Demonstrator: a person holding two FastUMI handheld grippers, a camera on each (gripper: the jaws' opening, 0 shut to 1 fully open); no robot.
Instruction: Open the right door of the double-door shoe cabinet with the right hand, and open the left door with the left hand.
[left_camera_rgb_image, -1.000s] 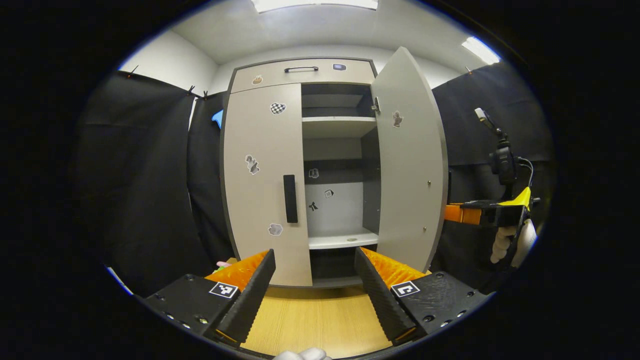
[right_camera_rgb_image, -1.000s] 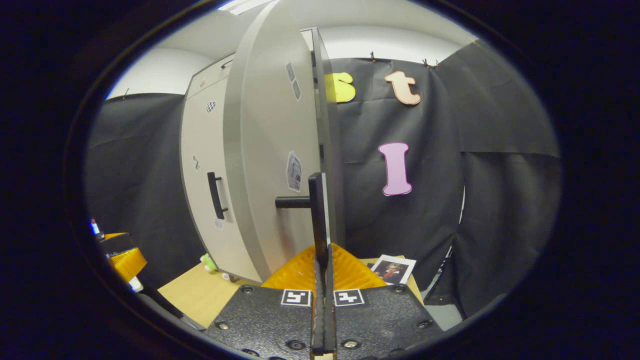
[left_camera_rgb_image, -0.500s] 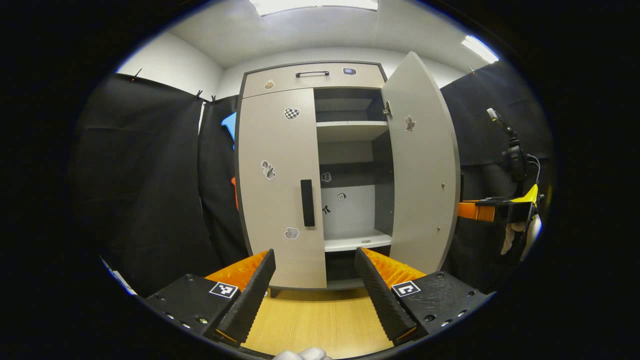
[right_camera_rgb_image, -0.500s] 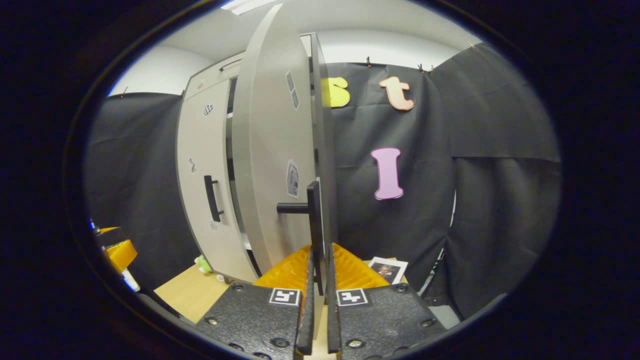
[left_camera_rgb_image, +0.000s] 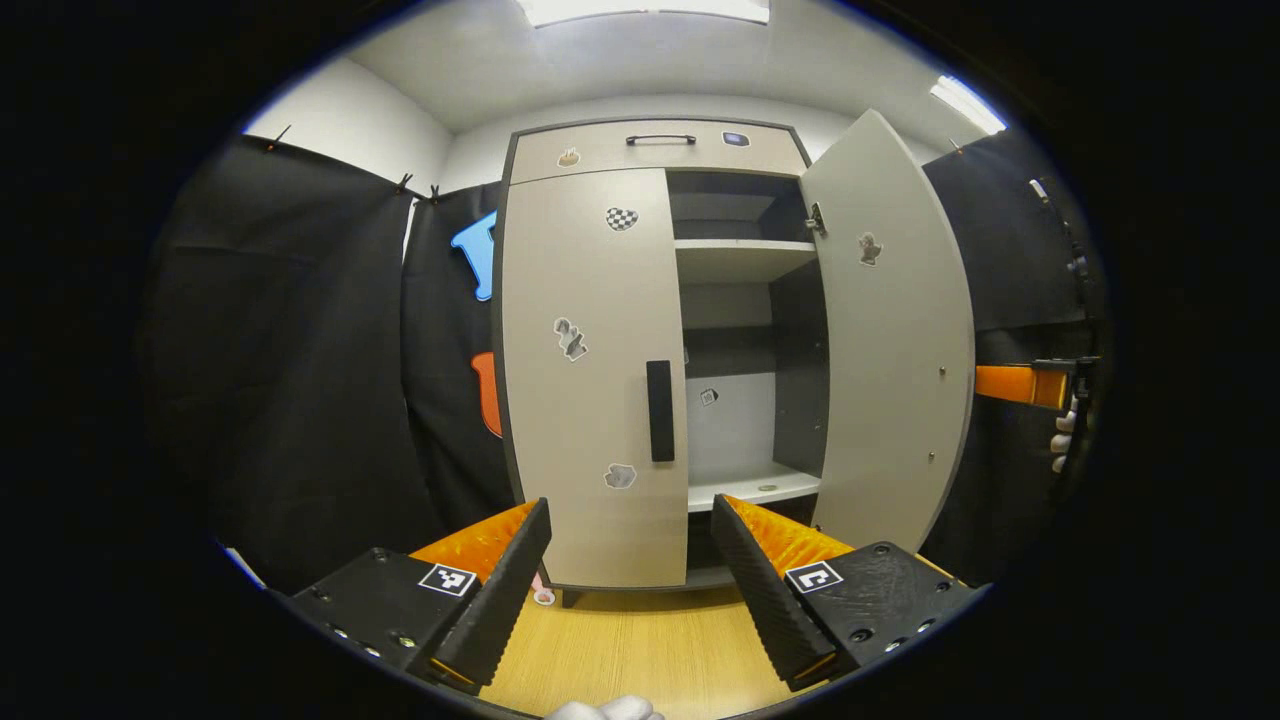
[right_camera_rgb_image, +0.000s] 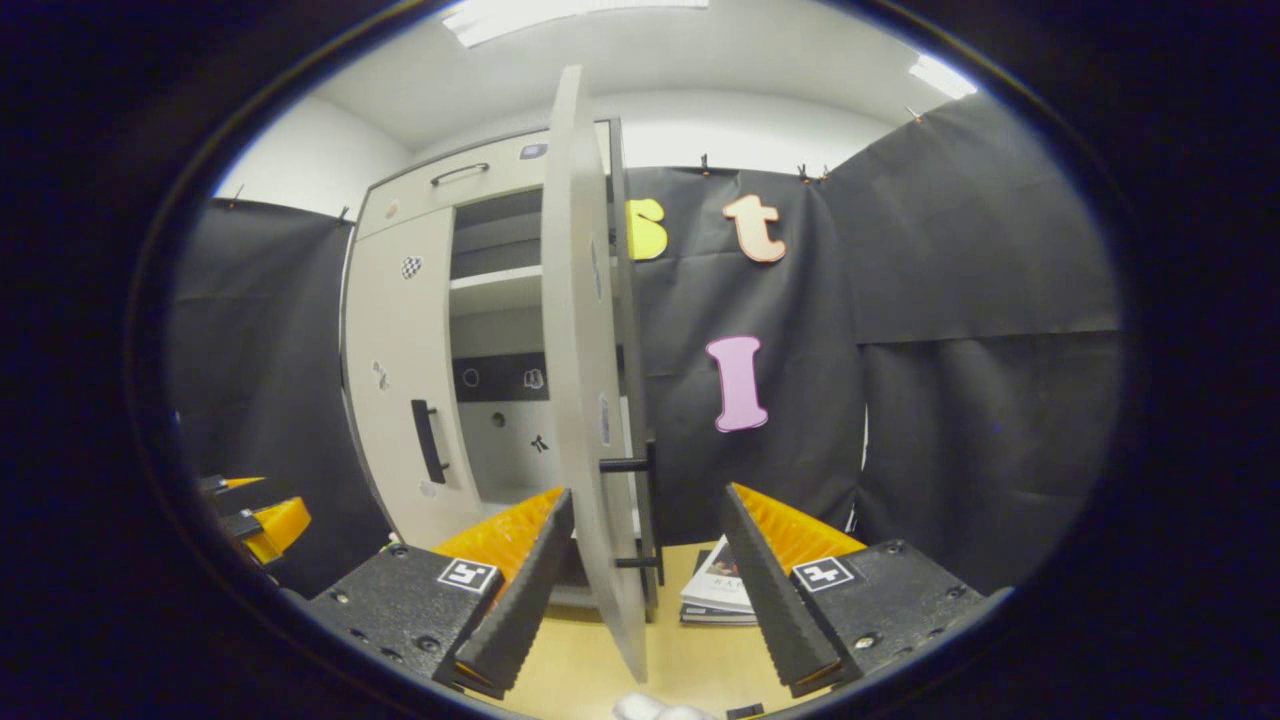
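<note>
there, right door (right_camera_rgb_image: 575, 330) edge-on, upright

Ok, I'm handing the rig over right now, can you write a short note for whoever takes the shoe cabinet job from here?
Right gripper: open, holding nothing, facing the edge of the grey right door, with the door's black bar handle beyond its fingers.
Left gripper: open, holding nothing, short of the grey left door.
Done: right door of the grey double-door shoe cabinet swung wide, shelves showing.
Left: left door is shut; take its black vertical handle with the left gripper and pull it open.
</note>
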